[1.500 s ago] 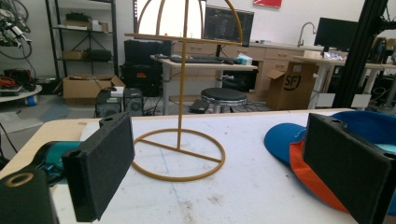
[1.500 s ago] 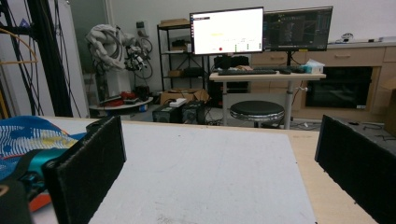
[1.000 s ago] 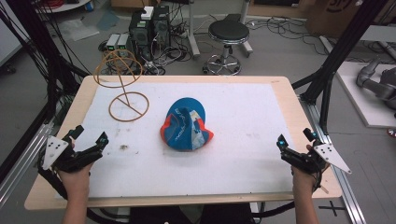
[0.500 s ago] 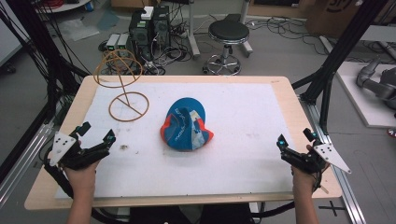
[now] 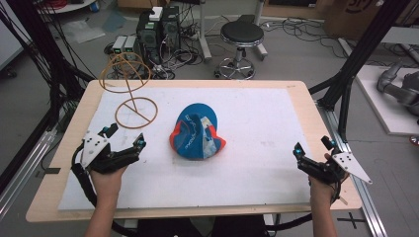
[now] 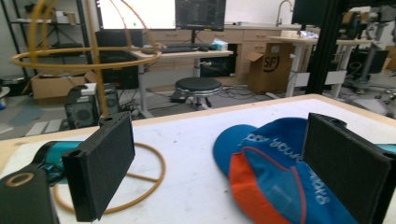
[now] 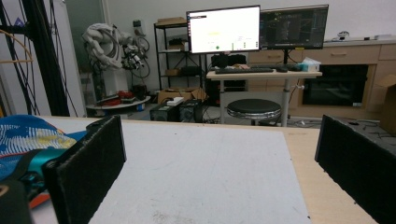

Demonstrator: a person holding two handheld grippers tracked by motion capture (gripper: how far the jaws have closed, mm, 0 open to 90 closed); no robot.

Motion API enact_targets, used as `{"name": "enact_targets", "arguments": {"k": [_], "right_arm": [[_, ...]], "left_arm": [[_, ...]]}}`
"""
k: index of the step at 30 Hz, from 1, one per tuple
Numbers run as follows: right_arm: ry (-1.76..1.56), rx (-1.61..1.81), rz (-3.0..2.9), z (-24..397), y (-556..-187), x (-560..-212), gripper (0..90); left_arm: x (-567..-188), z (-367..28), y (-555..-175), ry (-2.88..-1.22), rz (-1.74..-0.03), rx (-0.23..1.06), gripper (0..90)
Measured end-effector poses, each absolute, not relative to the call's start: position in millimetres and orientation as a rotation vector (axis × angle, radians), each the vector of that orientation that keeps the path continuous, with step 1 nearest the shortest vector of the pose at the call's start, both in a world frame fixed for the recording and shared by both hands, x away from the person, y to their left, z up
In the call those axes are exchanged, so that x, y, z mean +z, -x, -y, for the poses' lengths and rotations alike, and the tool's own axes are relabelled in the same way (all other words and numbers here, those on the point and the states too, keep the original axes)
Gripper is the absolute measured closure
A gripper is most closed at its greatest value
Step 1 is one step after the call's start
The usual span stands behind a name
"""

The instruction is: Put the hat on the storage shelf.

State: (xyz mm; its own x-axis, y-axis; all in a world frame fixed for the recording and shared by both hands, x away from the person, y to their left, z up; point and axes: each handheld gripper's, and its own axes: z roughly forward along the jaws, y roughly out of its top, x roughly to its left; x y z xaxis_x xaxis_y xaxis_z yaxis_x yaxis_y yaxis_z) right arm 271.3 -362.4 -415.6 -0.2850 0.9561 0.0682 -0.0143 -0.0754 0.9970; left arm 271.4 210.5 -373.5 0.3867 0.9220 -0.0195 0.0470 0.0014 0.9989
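Reaching toward the cap (image 5: 196, 133) with the left gripper (image 5: 124, 140), jaws spread wide and holding nothing, low over the white mat (image 5: 257, 118) just left of the cap. Seen along the left gripper view, the cap (image 6: 280, 172) lying between the two black pads, nearer the right one, orange-edged panel toward the camera. Best, by judgement, to close on a firm fold of fabric or the brim rather than the slack crown, coming in low and level so the lower pad slides under the edge without pushing the whole cap away. Worth minding the wire stand (image 5: 132, 96) just behind and left: ring base flat on the mat, upper hoop hanging out past the table's far-left corner, easy to snag with a jaw or cable.

Waiting at the near right edge, the right gripper (image 5: 312, 154), also spread and empty, well apart from the cap; likely useful later to steady the far side.

Underneath, a pale wooden table (image 5: 301, 98) carrying the mat. Beyond, a black stool (image 5: 241, 34), computer towers (image 5: 157, 27), loose cables on a grey floor, black frame posts either side.
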Motion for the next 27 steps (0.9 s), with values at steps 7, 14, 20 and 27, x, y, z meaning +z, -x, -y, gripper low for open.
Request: {"name": "enact_targets", "arguments": {"k": [7,14,20,27], "right_arm": [[-1.091,1.486,-1.364,362,-271,-415,1.5],[-1.093,1.487,-1.368,360,-271,-416,1.5],[-1.099,1.490,-1.368,360,-271,-416,1.5],[-1.097,1.493,-1.365,361,-272,-416,1.5]], "left_arm": [[-371,-180,-279,-1.433,-0.932,0.857,9.9],[-368,-150,-287,-1.426,-0.927,0.821,9.9],[-370,-116,-296,-1.468,-0.938,0.831,10.0],[-375,-93,-303,-1.490,-0.934,0.814,10.0]]}}
